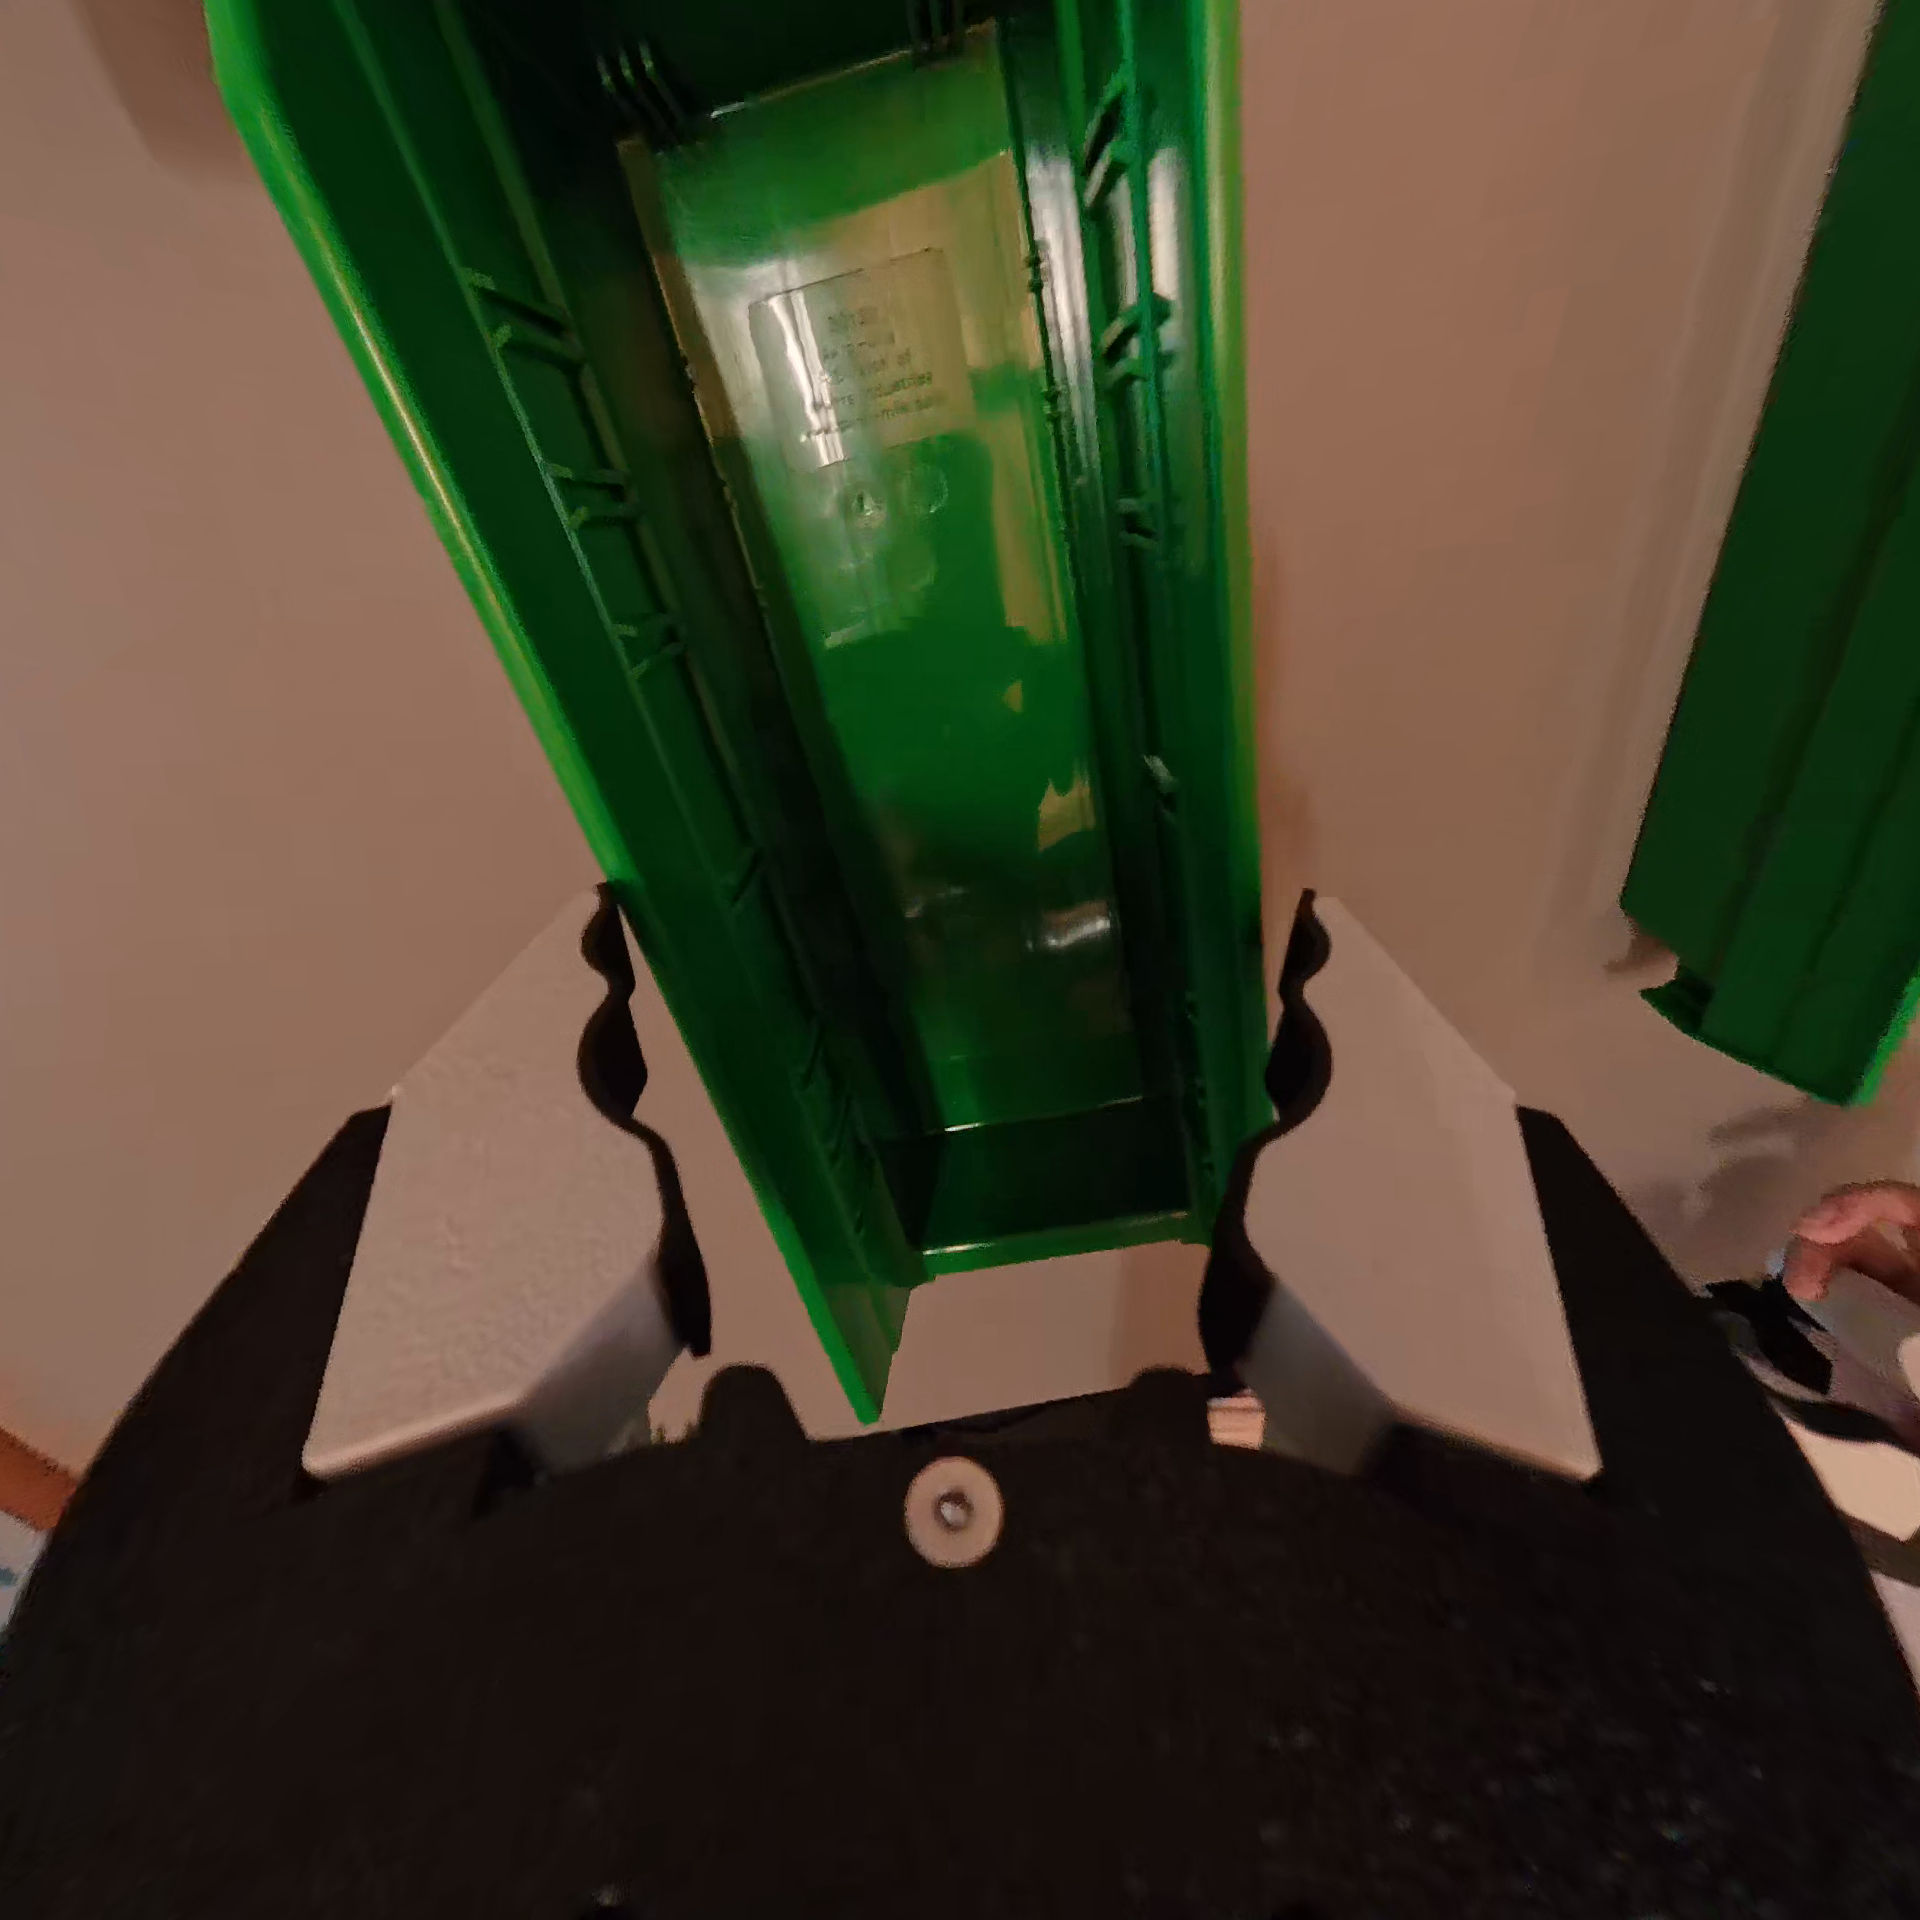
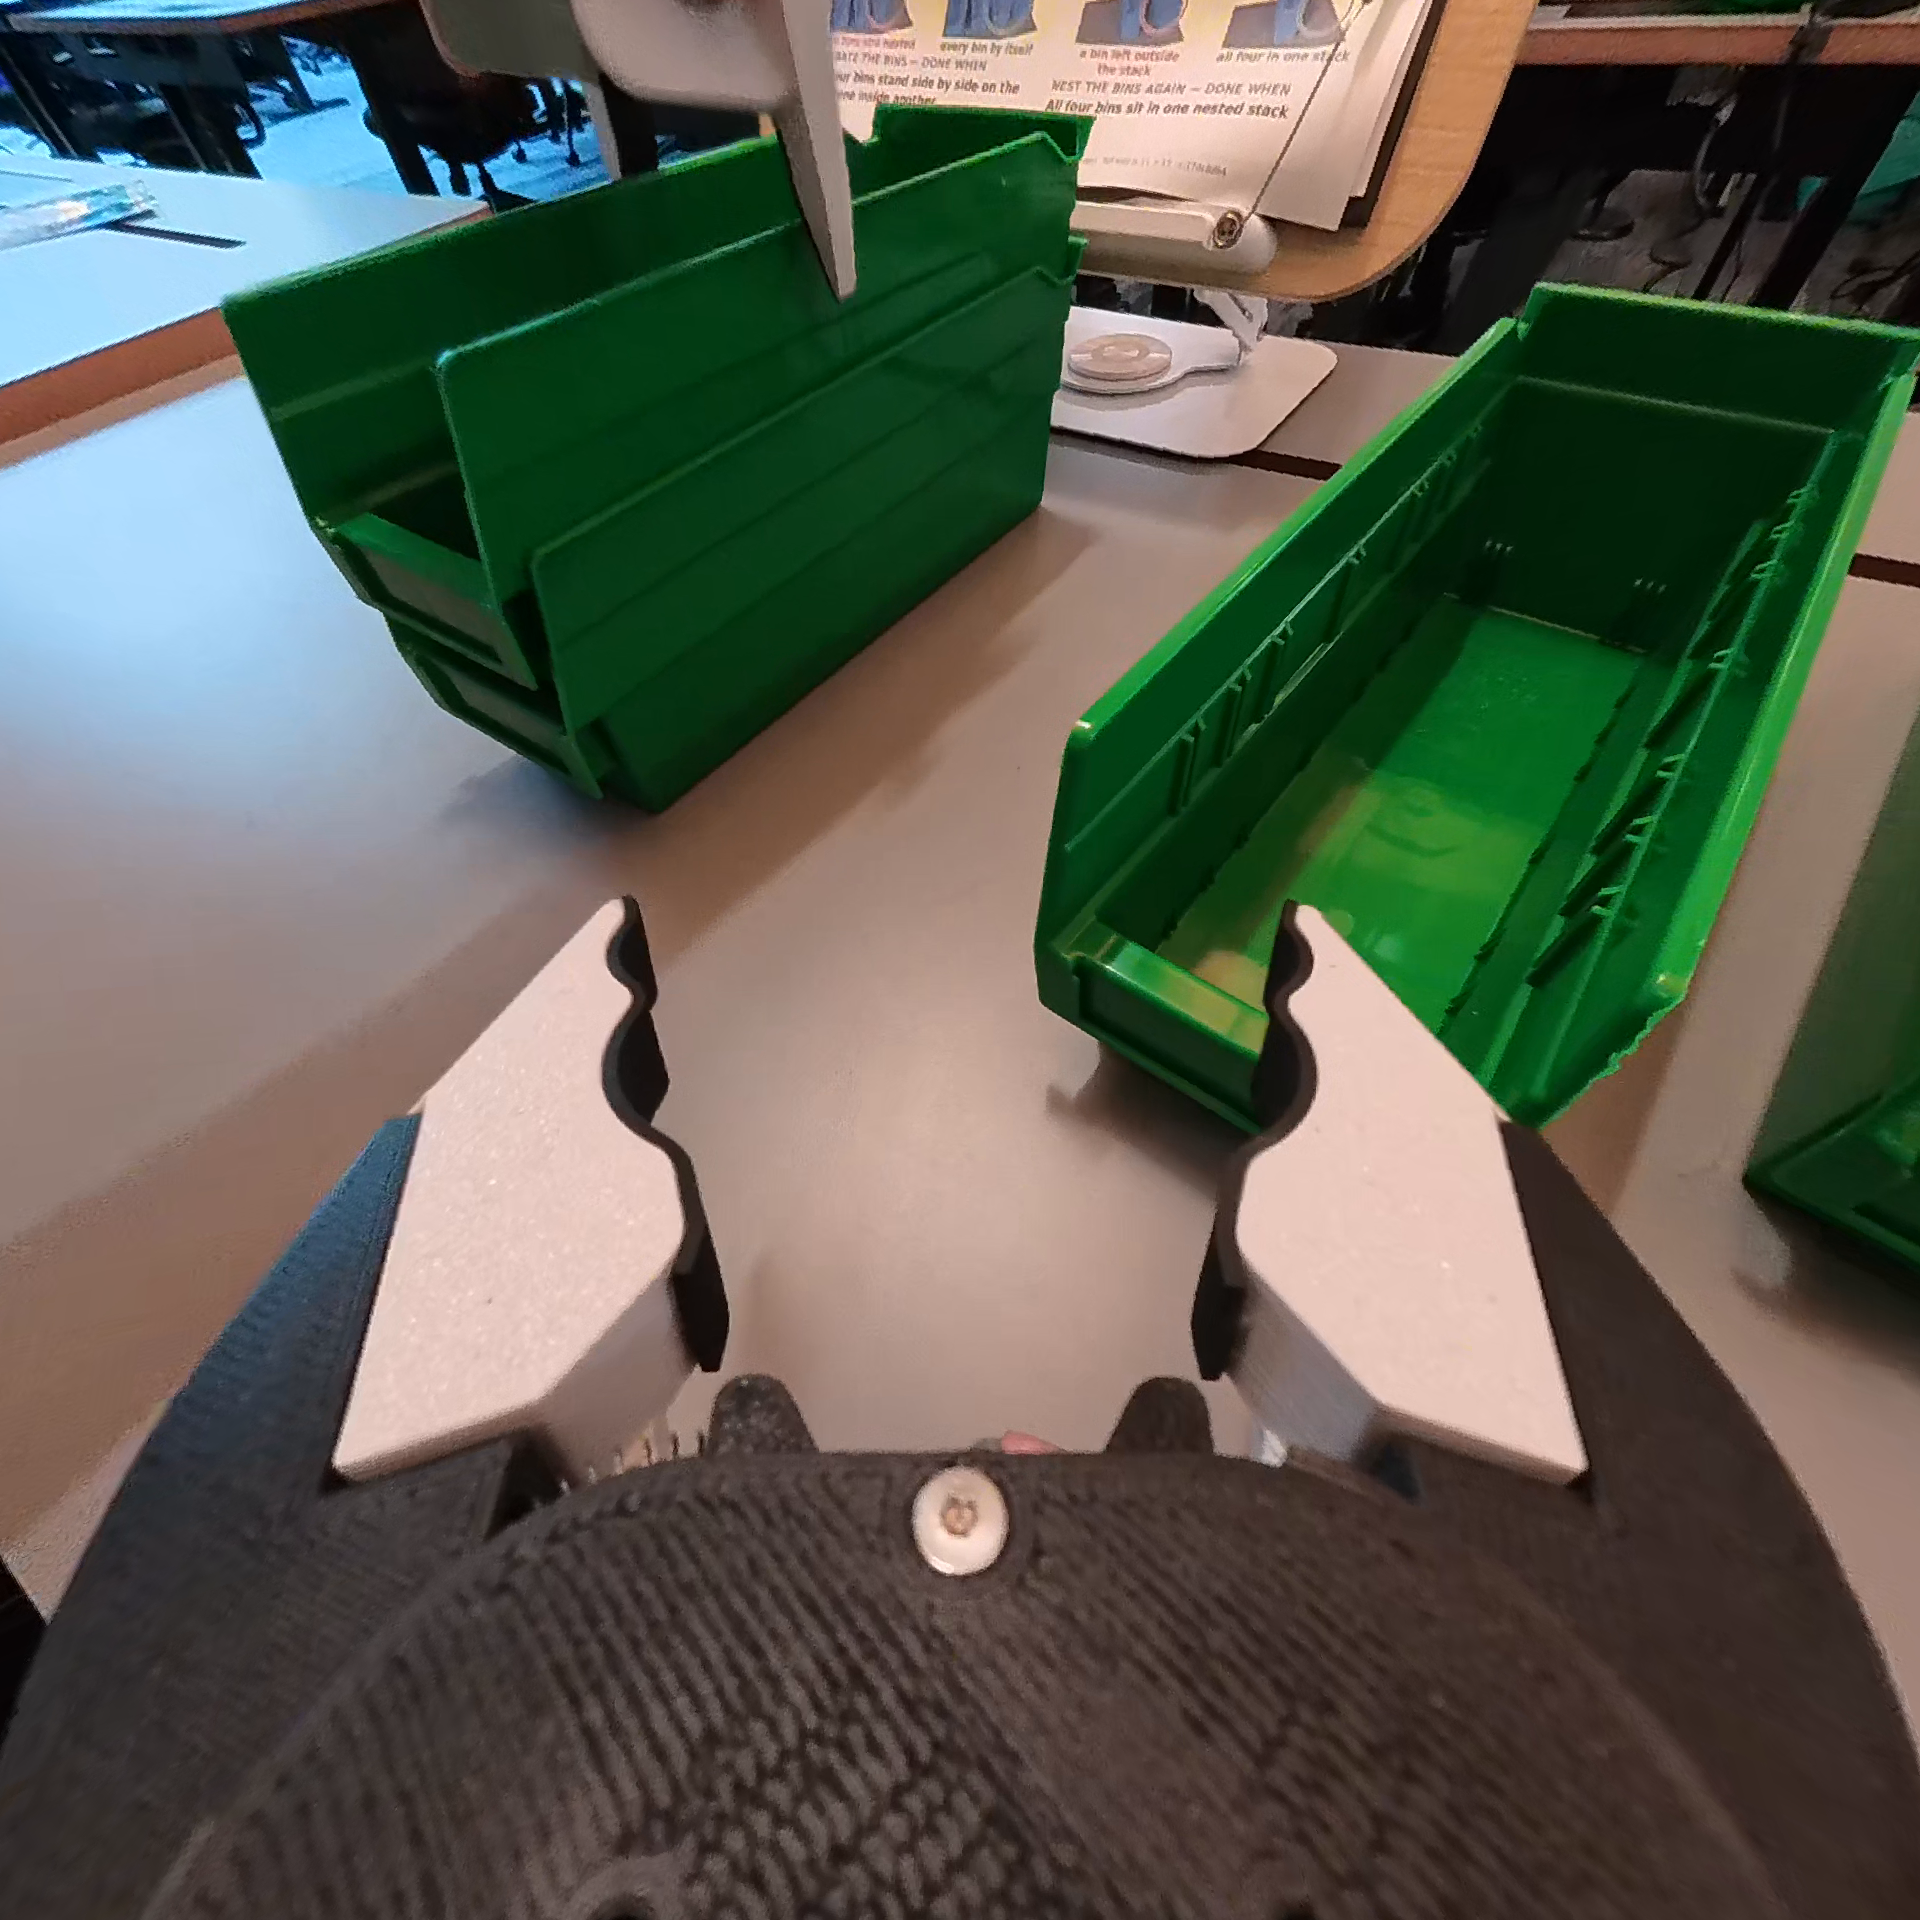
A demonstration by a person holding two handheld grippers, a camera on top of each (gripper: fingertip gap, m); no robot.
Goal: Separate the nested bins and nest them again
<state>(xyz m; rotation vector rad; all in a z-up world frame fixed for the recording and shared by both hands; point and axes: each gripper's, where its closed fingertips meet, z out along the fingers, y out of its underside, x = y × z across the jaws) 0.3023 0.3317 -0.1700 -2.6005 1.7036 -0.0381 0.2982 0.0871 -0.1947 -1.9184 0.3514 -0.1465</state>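
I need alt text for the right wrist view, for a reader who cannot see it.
The right tongs hang open and empty over a grey table. Ahead on the left stands a stack of nested green bins, with the left tongs at its top; on the right, a single green bin sits empty.

The left claw (image 1: 951, 1122), a black textured body carrying two pale grey wedge-shaped fingers (image 1: 488, 1174) lined with wavy black pads, points steeply downward. Its jaws stand wide apart, and the inner pads lie just beside the outer walls of what sits between them; whether they press on it cannot be told. In the right wrist view this same claw (image 2: 821, 208) comes down from the top edge, one grey finger tip hanging vertically. The right claw (image 2: 961, 1132), of the same build, is held low and tilted forward, jaws spread wide with nothing between them. A bare hand (image 1: 1860, 1236) shows at the right edge of the left wrist view.
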